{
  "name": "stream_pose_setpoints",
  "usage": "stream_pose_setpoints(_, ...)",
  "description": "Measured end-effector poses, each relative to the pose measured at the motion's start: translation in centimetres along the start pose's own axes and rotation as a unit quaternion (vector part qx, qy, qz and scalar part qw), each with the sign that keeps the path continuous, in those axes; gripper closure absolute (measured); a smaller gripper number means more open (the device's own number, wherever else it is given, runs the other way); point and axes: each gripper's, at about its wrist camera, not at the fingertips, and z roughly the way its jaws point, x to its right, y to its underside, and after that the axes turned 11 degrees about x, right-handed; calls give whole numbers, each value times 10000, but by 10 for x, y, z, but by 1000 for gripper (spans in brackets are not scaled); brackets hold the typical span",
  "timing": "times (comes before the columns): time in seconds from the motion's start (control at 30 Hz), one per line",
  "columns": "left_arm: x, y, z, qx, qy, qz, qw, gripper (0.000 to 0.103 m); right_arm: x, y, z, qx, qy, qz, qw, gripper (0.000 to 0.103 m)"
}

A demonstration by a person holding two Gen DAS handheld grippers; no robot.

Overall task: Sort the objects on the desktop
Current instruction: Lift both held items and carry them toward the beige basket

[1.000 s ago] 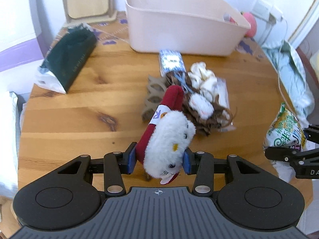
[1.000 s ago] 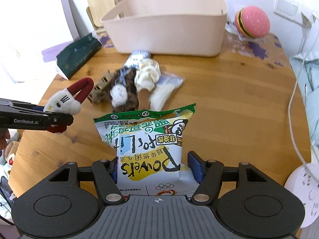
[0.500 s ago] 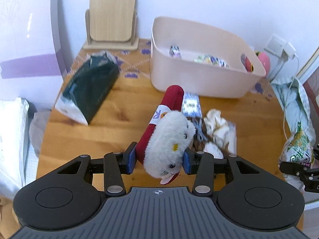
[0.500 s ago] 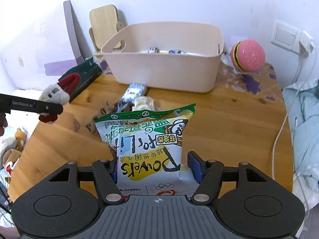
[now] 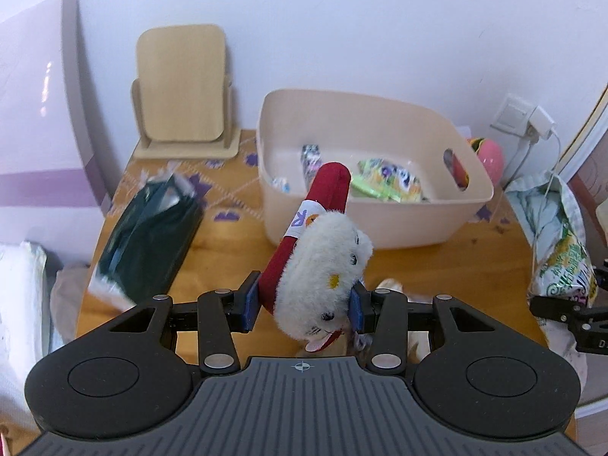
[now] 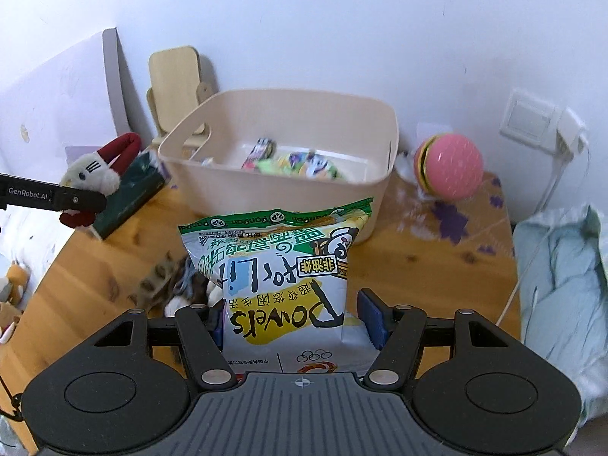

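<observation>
Task looks maybe halfway through. The beige bin (image 5: 380, 205) already has a few things in it, some colourful wrappers and a dark little packet lying on the bottom, so part of the sorting is done. Both tongs are loaded: the left tongs (image 5: 302, 306) are pinching a white-and-red plush toy (image 5: 319, 266) around its fluffy middle, with the red end poking up ahead of them toward the bin, and the right tongs (image 6: 296, 321) are squeezed onto a snack bag (image 6: 281, 266) standing upright between the pads, bin straight ahead of them. Neither item is over the bin yet, both hang above the bench (image 6: 418, 266), so the drop-offs are still to go. Also left: a small heap of stuff (image 6: 171, 285) sitting on the bench just under and to the left of the right tongs, a dark green pack (image 5: 148, 243) ahead-left of the left tongs, and a pink burger-looking ball (image 6: 448, 171) off to the right of the bin, if those count. Hard to say what's in the heap, since the snack bag and the tong bodies cover most of it and what shows is blurry. The wrappers inside the bin are too smeared to read, and the bin's near wall hides part of its floor.
</observation>
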Motion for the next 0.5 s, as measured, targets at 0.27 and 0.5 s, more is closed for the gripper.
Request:
stream_pose_setpoints(0.27,5,-33,23,216,40,-90,9997,58,4,-36,21,357,73,-23,9993,41)
stream_pose_setpoints(0.5,10,-58,44,354,28,-35,9994,58,7,-61,46,495,94,-21,9987,41)
